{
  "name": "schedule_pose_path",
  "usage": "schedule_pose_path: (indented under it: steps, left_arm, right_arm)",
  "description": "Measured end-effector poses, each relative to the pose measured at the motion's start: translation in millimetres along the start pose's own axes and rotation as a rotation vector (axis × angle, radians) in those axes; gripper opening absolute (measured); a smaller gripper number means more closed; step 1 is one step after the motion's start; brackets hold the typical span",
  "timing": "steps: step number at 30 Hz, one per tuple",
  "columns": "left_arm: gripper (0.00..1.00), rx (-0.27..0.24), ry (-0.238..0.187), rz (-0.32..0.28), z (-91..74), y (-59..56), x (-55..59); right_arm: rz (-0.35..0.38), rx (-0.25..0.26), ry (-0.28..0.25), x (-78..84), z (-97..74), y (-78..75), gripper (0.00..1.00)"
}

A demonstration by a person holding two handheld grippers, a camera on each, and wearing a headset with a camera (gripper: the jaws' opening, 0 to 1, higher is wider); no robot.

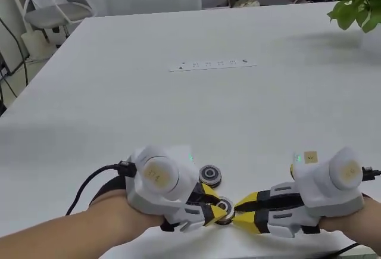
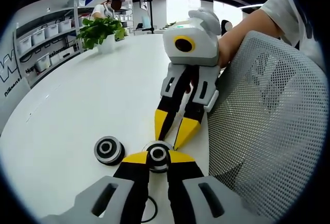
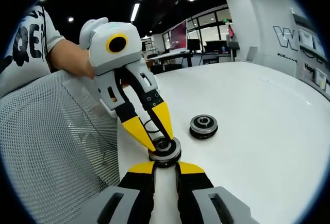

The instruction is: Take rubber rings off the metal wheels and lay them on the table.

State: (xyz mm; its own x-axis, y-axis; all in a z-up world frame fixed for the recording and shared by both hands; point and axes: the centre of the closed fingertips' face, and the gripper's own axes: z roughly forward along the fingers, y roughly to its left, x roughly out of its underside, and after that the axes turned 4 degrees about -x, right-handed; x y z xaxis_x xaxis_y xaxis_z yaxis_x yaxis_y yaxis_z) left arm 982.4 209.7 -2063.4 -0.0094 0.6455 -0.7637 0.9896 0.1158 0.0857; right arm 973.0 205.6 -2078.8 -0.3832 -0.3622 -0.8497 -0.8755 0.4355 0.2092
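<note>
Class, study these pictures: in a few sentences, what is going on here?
A person works at a white table with a gripper in each hand. The left gripper seems clamped on a metal wheel. The right gripper meets that wheel from the opposite side; whether it grips is unclear. A second wheel lies alongside on the table.

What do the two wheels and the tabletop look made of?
Near wheel: bright silvery hub area with glints, so likely metal. The dark matte outer band is probably rubber.
Far wheel: same look, with a silvery centre and a black outer ring.
Tabletop: white, smooth and faintly glossy. Likely laminate or painted board; can't tell which.
</note>
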Motion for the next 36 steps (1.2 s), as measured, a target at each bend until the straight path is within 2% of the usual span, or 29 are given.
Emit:
schedule_pose_path:
  steps: [3, 7, 14, 25, 29, 36]
  left_arm:
    - [0.07, -0.001, 0.000, -0.001, -0.1, 0.0, 0.0]
    - [0.07, -0.002, 0.000, -0.001, 0.0, 0.1, -0.1]
    - [0.07, -0.002, 0.000, -0.002, 0.1, 0.1, -0.2]
    - [0.07, 0.000, 0.000, -0.002, 0.1, 0.0, -0.2]
    - [0.07, 0.000, 0.000, -0.001, 0.1, 0.0, -0.1]
    - [0.07, -0.003, 0.003, -0.001, 0.2, -0.1, -0.1]
  right_arm:
    - [-0.008, 0.006, -0.009, -2.4, 0.3, -2.0, 0.18]
    - [-0.031, -0.013, 0.006, -2.3, 3.3, 1.0, 0.17]
    - [-0.059, -0.015, 0.024, -1.3, 3.9, -0.6, 0.17]
    - [-0.086, 0.004, 0.047, 1.8, 1.9, -1.1, 0.11]
    - [-0.082, 0.010, 0.054, 3.7, -0.1, -2.8, 0.01]
    - [-0.062, 0.010, 0.053, 3.6, 0.3, -2.8, 0.01]
